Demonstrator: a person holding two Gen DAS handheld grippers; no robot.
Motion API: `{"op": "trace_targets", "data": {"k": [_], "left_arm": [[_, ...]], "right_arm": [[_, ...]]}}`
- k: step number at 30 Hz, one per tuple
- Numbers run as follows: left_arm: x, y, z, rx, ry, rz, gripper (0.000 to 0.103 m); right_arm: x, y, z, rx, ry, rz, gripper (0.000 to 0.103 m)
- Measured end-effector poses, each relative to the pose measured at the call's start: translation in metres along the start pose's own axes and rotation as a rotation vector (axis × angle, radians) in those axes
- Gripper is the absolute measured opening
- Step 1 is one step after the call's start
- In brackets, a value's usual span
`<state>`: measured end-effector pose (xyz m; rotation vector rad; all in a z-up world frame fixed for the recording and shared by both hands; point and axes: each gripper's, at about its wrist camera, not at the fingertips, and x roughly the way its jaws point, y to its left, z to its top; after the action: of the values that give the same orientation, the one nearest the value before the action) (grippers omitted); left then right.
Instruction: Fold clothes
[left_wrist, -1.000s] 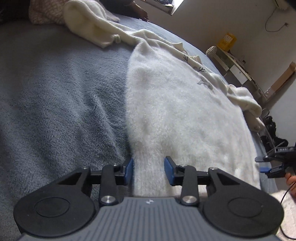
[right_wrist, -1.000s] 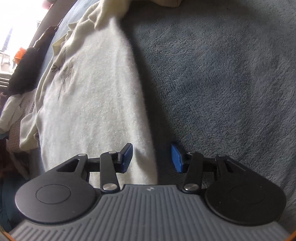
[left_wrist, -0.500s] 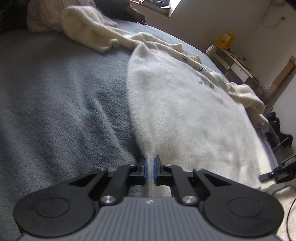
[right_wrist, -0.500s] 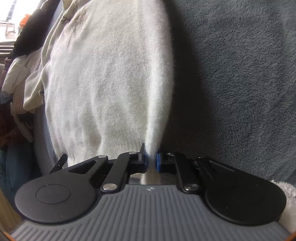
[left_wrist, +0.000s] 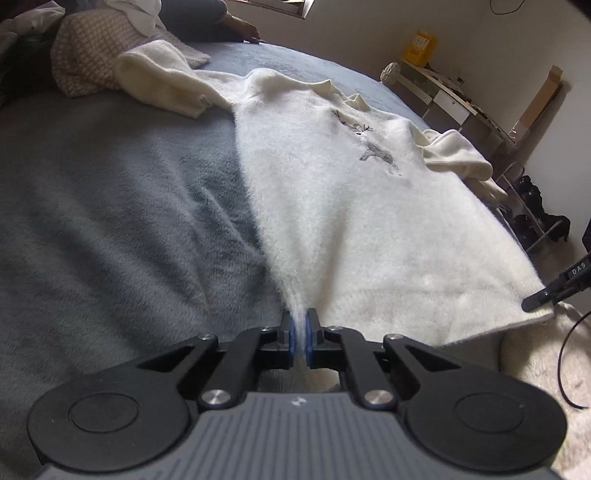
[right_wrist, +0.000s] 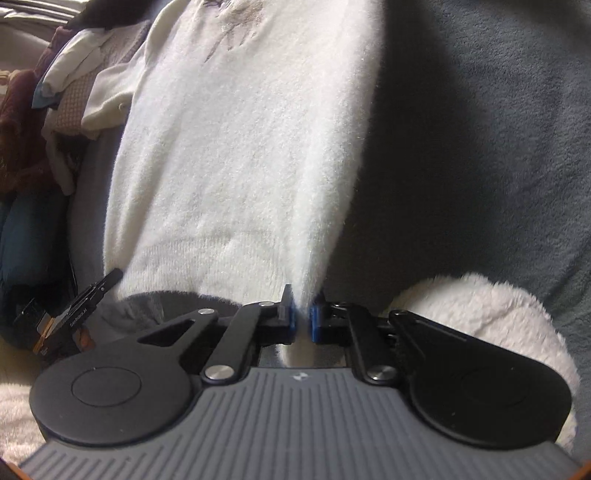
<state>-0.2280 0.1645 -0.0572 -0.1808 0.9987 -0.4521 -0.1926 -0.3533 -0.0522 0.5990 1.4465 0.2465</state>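
A fluffy white sweater (left_wrist: 343, 206) with a grey embroidered deer motif lies spread on a grey fleece blanket (left_wrist: 110, 221). My left gripper (left_wrist: 300, 334) is shut on the sweater's hem at its left corner. My right gripper (right_wrist: 303, 319) is shut on the hem of the same sweater (right_wrist: 236, 155) at the other corner, and the cloth is pulled up into a ridge between the pads. The right gripper's tip also shows in the left wrist view (left_wrist: 554, 288); the left gripper's tip shows in the right wrist view (right_wrist: 92, 291).
A pile of other clothes (left_wrist: 92, 55) lies at the far left of the bed, also in the right wrist view (right_wrist: 48, 110). A shelf and a yellow box (left_wrist: 419, 46) stand by the wall. A white fluffy rug (right_wrist: 480, 310) lies below the bed edge.
Both grippers closed on the sweater's hem corners and have pulled back toward me, lifting and stretching the hem.
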Motion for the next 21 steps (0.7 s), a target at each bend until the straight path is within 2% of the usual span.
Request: {"op": "trace_targets", "data": {"k": [4,9,11,12,14,17,19,21], "left_arm": [[0.000,0.009,-0.012,-0.011,0.050,0.032,0.006],[0.031,0.012,-0.017,-0.001,0.098,0.077,0.008],[0.035,0.011,-0.021,0.029,0.116,0.081,0.012],[0.034,0.011,-0.022,0.041,0.122,0.082,0.017],[0.028,0.011,-0.024,0.057,0.124,0.085,0.021],[0.016,0.011,-0.024,0.078,0.114,0.090,0.028],[0.012,0.007,-0.018,0.100,0.080,0.108,0.031],[0.010,0.001,-0.011,0.127,0.039,0.126,0.037]], "right_arm": [[0.009,0.008,-0.006,-0.021,0.074,0.001,0.006],[0.024,0.025,0.017,-0.001,0.097,-0.053,0.010],[0.017,0.034,0.019,-0.048,0.091,-0.128,0.021],[0.006,0.035,0.016,-0.079,0.076,-0.165,0.026],[-0.019,0.042,0.013,-0.144,0.023,-0.233,0.046],[-0.052,0.061,0.016,-0.236,-0.082,-0.291,0.047],[-0.068,0.063,0.018,-0.285,-0.144,-0.273,0.047],[-0.054,0.075,0.025,-0.310,-0.174,-0.223,0.045]]}}
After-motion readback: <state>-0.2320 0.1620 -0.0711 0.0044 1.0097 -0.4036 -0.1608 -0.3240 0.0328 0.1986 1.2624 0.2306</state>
